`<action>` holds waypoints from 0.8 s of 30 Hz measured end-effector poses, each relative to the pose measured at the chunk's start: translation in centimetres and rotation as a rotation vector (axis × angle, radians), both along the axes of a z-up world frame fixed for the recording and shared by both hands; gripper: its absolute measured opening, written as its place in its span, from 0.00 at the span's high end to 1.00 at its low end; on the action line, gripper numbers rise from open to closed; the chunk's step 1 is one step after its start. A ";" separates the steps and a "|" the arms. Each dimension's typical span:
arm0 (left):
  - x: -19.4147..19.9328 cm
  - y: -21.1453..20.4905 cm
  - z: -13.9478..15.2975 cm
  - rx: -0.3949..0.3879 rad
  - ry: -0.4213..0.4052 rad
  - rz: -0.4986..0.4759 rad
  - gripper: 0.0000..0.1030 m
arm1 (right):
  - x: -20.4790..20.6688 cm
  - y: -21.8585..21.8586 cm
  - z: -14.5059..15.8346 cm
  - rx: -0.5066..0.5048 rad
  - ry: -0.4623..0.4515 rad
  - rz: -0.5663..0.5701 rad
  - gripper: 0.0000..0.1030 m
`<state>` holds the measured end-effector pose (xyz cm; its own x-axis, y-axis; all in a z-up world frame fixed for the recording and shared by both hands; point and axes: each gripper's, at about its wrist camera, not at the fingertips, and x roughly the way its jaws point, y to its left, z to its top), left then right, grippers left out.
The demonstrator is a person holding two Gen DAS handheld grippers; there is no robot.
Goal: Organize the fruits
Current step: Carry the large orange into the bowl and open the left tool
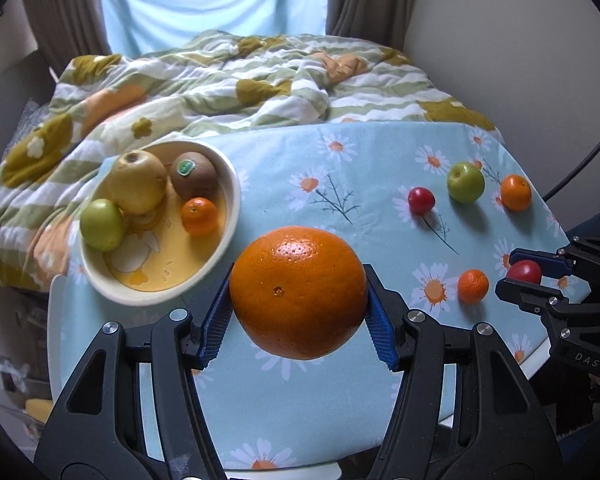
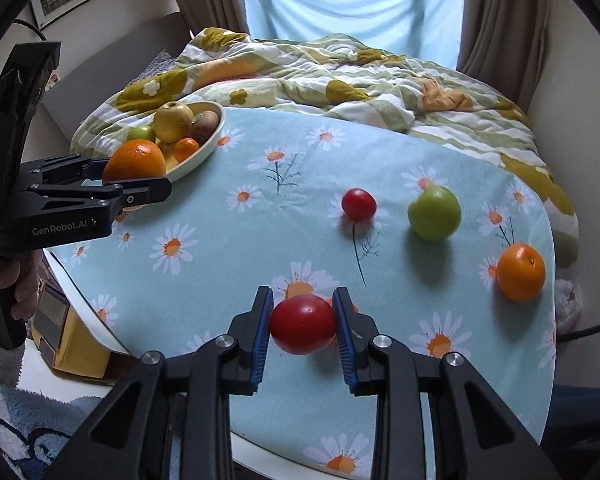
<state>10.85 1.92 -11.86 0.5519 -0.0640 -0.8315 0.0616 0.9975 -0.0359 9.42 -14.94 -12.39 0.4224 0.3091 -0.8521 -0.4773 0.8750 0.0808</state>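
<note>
My left gripper (image 1: 299, 294) is shut on a large orange (image 1: 298, 290), held above the table just right of the cream bowl (image 1: 230, 184). The bowl holds a yellow apple (image 1: 140, 184), a kiwi (image 1: 194, 176), a green fruit (image 1: 102, 224) and a small mandarin (image 1: 199, 216). My right gripper (image 2: 303, 324) is shut on a red tomato (image 2: 303, 325), lifted off the cloth. In the right wrist view the left gripper (image 2: 136, 178) with its orange (image 2: 135, 162) hangs in front of the bowl (image 2: 204, 148). Loose on the cloth lie a red tomato (image 2: 359, 204), a green fruit (image 2: 434, 212) and an orange (image 2: 520, 272).
A daisy-print tablecloth (image 2: 228, 248) covers the table, with a rumpled quilt (image 2: 340, 76) behind it. A small mandarin (image 1: 473, 286) lies near the right gripper (image 1: 532, 276) in the left wrist view. A hand (image 2: 24, 292) grips the left tool's handle. The table's rounded edge (image 2: 88, 308) runs near left.
</note>
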 end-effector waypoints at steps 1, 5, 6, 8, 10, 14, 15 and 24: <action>0.0 0.6 0.3 0.001 -0.003 0.010 0.36 | 0.2 0.6 0.3 0.003 -0.005 0.010 0.73; 0.0 3.1 1.1 -0.002 -0.010 0.044 0.36 | 1.1 3.2 1.2 0.017 -0.017 0.041 0.73; 0.1 3.9 1.3 -0.003 -0.011 0.052 0.36 | 1.3 3.9 1.3 0.021 -0.017 0.047 0.73; 0.1 5.3 1.4 -0.006 -0.015 0.063 0.36 | 1.9 5.4 1.5 0.027 -0.022 0.057 0.73; 0.3 6.8 1.3 -0.008 -0.011 0.071 0.36 | 2.5 7.0 1.6 0.026 -0.024 0.064 0.73; 0.9 9.8 0.6 -0.006 0.001 0.081 0.36 | 3.6 10.0 1.5 0.030 -0.021 0.056 0.73; 1.1 10.5 0.4 -0.006 0.005 0.081 0.36 | 3.9 10.6 1.4 0.034 -0.017 0.050 0.73; 3.4 15.4 -2.3 -0.018 0.032 0.046 0.36 | 5.7 15.9 0.1 0.040 0.017 0.026 0.73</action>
